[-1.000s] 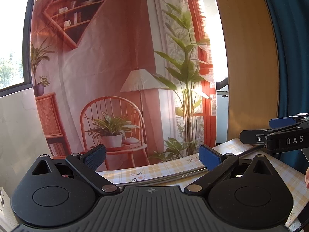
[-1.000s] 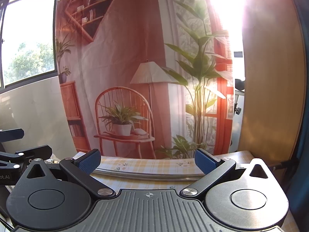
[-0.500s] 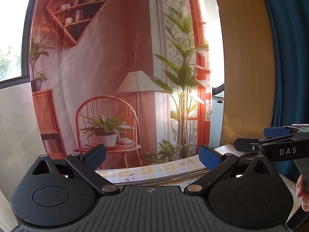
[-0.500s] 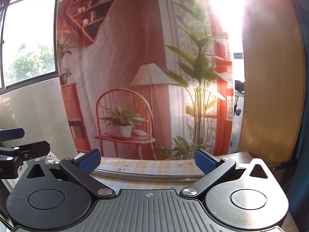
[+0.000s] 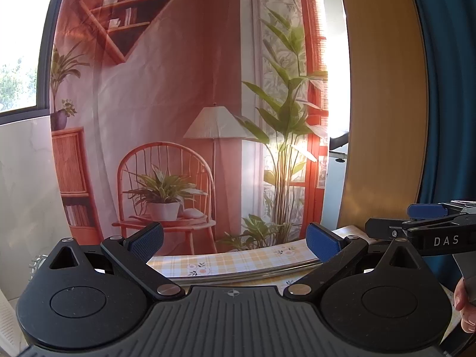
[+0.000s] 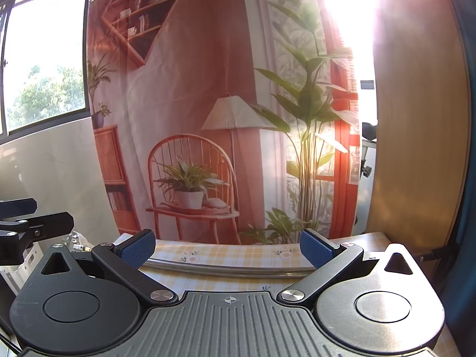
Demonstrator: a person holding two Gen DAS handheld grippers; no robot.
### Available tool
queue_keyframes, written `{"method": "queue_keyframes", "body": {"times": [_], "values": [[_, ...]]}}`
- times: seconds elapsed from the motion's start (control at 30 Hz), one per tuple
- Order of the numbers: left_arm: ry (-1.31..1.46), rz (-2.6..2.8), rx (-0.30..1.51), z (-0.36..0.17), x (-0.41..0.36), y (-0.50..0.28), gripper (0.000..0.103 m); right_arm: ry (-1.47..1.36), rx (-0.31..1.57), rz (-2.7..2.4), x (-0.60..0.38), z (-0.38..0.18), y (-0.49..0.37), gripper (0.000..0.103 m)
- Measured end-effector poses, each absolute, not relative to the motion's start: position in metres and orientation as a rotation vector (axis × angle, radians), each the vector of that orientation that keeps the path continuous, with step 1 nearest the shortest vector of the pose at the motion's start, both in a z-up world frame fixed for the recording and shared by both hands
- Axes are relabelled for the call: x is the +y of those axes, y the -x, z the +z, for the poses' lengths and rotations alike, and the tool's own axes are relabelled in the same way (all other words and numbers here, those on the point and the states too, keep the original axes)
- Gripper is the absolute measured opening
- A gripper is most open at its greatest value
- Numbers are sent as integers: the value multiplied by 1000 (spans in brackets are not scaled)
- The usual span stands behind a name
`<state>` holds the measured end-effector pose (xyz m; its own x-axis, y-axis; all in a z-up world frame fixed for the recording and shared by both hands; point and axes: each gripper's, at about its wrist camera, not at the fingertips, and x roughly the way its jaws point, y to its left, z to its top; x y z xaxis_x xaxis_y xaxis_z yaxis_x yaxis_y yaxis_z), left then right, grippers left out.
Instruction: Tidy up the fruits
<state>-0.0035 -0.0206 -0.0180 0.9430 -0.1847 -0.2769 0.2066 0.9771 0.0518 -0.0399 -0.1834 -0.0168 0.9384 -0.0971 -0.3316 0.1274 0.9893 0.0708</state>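
Printed backdrop [image 5: 178, 104], checked tablecloth [image 6: 232, 254], left tongs [image 5: 235, 239] and right tongs [image 6: 227, 248] spread, empty.

Between the spread fingers of the left gripper [image 5: 235, 242] and of the right gripper [image 6: 227, 248] nothing stands. Ahead, the checked tablecloth [image 5: 238, 260] lies bare to its far edge, where the hanging backdrop [image 5: 178, 104] blocks passage. The 2 grippers sit side by side, close.

Your right gripper [image 6: 227, 245] hangs with its blue-padded fingers [image 6: 138, 248] spread wide above a yellow checked tablecloth [image 6: 235, 254], facing a printed backdrop [image 6: 208, 89] of a chair and plants. Your left gripper [image 6: 26, 226] shows at the frame's left edge.
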Motion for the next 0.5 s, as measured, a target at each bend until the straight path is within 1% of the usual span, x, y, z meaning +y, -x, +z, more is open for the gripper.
{"method": "queue_keyframes", "body": {"times": [0.5], "values": [[-81,-182,276,-18,-21,4,103,-90,333,-115,-183,-17,40,103]]}}
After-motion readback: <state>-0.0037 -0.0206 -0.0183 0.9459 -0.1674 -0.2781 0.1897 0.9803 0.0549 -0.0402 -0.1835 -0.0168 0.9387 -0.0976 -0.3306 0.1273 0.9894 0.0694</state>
